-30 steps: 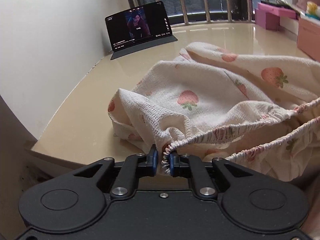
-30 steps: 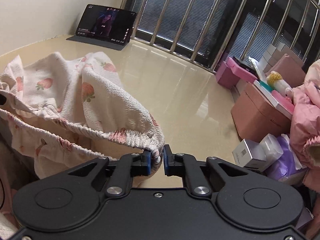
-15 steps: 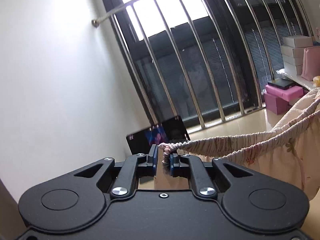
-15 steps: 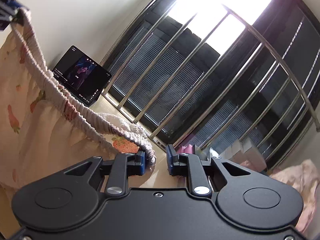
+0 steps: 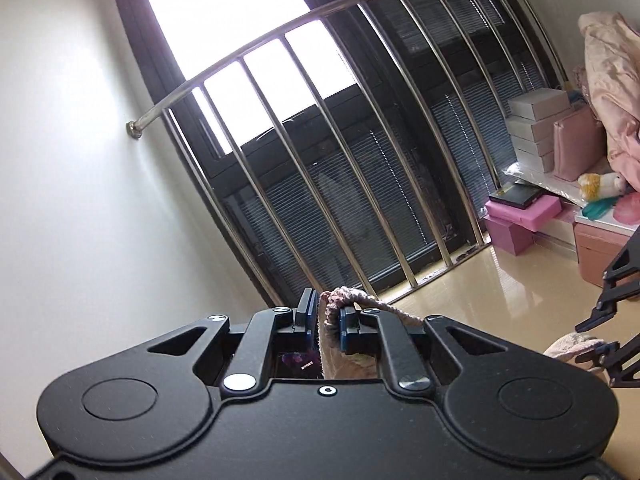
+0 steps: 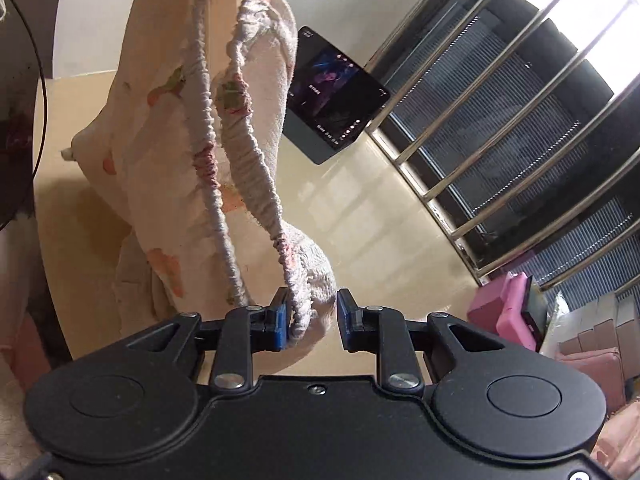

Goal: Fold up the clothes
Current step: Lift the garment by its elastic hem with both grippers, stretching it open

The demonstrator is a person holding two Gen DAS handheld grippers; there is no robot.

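A cream garment with a strawberry print hangs in the air above the beige table. Its gathered elastic waistband runs taut from the upper left down to my right gripper. That gripper stands open: the band lies hooked against the left pad, and the right pad is apart from the cloth. My left gripper is shut on a bunched end of the waistband. In the left wrist view the right gripper shows at the right edge with cloth at its tips.
A tablet with a video playing leans against the wall at the table's back. Steel window bars close off the far side. Pink boxes and pink bedding are stacked to the right.
Both grippers have lifted the garment off the table, and the cameras now tilt upward. The right gripper's jaws have spread apart. The left gripper keeps its hold.
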